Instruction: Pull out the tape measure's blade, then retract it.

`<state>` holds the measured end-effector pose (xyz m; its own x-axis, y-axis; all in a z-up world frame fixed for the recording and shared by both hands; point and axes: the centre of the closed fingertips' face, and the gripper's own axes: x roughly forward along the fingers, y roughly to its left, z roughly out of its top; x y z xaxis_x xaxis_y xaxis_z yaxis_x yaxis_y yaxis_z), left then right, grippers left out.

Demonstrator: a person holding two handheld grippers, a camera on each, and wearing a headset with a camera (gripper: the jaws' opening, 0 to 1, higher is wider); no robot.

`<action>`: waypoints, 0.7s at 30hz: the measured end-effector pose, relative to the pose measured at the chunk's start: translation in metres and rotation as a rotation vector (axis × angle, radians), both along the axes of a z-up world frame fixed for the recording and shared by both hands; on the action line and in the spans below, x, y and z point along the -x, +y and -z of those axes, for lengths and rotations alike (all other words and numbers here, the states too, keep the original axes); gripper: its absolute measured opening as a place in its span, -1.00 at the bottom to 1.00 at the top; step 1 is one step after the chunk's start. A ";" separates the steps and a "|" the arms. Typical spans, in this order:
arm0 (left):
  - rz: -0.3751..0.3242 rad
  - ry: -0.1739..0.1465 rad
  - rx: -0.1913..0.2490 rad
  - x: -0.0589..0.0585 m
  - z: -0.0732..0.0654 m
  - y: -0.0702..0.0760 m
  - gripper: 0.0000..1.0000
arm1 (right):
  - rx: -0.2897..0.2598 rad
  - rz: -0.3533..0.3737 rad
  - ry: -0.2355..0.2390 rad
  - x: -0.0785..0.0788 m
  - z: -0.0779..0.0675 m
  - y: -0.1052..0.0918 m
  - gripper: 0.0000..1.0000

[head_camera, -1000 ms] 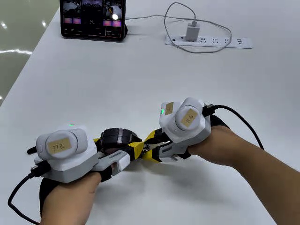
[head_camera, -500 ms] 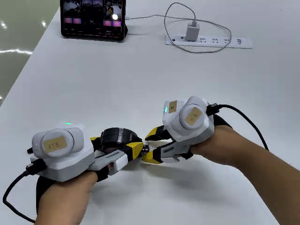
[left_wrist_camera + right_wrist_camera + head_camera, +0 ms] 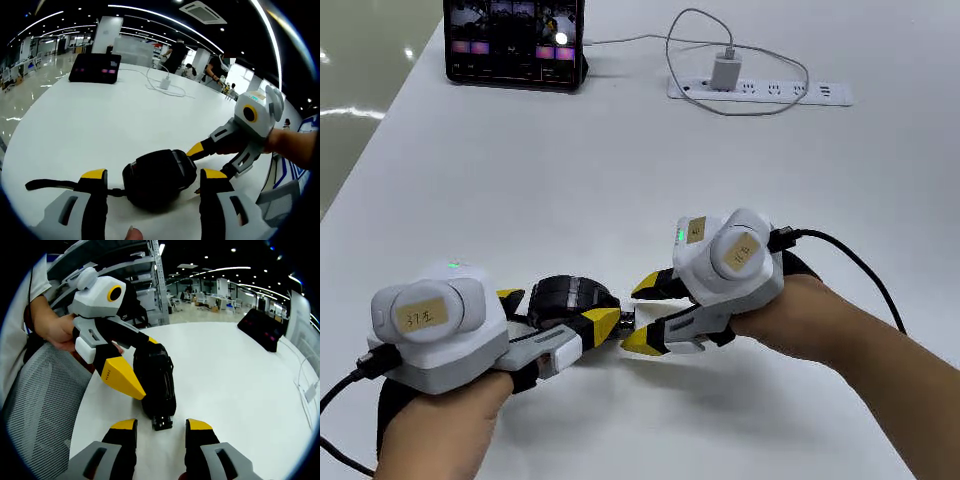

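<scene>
Left tool (image 3: 155, 173) pinches black rubber-cased tape measure (image 3: 157, 385), which rests on white worktop (image 3: 620, 170). Right tool (image 3: 640, 313) spread, jaws either side of blade tip (image 3: 162, 423), not gripping. Blade not yet drawn; pull-out and retraction both left to do.

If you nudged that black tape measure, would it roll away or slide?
Probably slide, not roll: the tape measure looks blocky rather than round. It seems chunky and dense, so likely heavy for its size. Its thin strap looks floppy.
</scene>
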<state>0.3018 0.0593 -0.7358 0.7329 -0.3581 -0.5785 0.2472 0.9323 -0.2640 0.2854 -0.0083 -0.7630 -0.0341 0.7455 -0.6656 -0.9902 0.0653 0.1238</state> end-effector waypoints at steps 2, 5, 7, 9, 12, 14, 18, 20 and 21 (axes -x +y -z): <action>0.011 -0.010 -0.035 0.001 0.000 0.005 0.49 | -0.005 0.011 0.005 0.002 -0.001 -0.003 -0.20; 0.034 -0.023 -0.076 0.004 0.000 0.009 0.60 | -0.004 0.026 -0.001 0.002 -0.003 -0.007 -0.13; 0.053 -0.036 -0.088 0.005 -0.001 0.011 0.63 | -0.010 0.045 -0.004 0.001 -0.005 -0.010 -0.06; 0.068 -0.041 -0.103 0.006 -0.002 0.012 0.65 | -0.014 0.061 -0.009 0.000 -0.007 -0.013 0.00; 0.104 -0.060 -0.137 0.008 -0.004 0.014 0.72 | -0.027 0.088 -0.017 -0.002 -0.011 -0.018 0.07; 0.119 -0.065 -0.144 0.009 -0.005 0.014 0.74 | -0.026 0.097 -0.030 -0.003 -0.012 -0.021 0.13; 0.162 -0.067 -0.159 0.012 -0.006 0.013 0.76 | -0.031 0.119 -0.032 -0.003 -0.015 -0.027 0.20; 0.175 -0.069 -0.152 0.014 -0.008 0.012 0.77 | -0.038 0.131 -0.036 -0.003 -0.017 -0.030 0.28; 0.181 -0.075 -0.151 0.015 -0.009 0.012 0.78 | -0.043 0.138 -0.030 -0.003 -0.018 -0.031 0.31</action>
